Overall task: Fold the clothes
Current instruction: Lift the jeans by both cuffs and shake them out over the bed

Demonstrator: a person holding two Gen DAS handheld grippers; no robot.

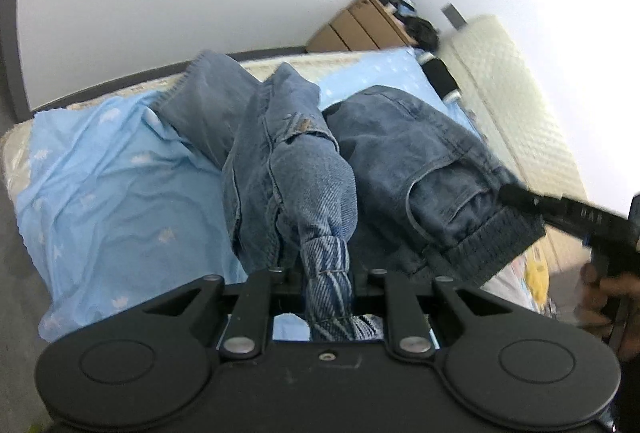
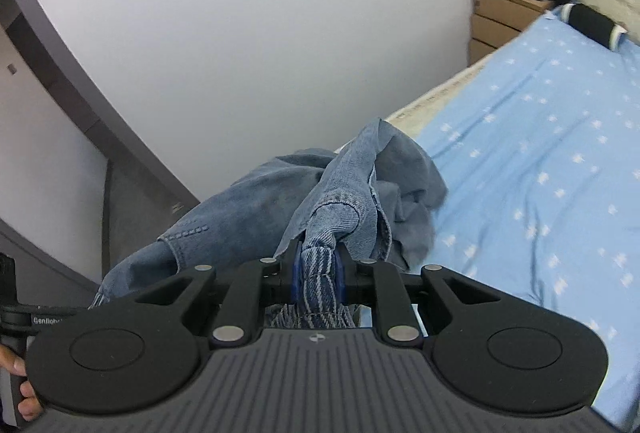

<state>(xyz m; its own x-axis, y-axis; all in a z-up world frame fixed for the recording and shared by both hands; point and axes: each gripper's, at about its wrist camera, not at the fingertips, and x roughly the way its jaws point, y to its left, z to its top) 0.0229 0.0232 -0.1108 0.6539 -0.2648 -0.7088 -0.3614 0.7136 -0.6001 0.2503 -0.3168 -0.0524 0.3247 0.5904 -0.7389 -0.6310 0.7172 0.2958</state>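
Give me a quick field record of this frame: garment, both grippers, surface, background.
garment: blue denim jeans, bunched and twisted, partly lifted
left gripper: shut on the jeans' ribbed waistband
right gripper: shut on the jeans' waistband, farther along
surface: bed with light blue sheet, wrinkled, white pattern
on bed: black roll near the headboard
background: wooden drawer unit against white wall
fold state: not yet folded

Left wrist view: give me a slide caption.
Left hand-held gripper clamps the jeans' ribbed waistband above the blue bedsheet.
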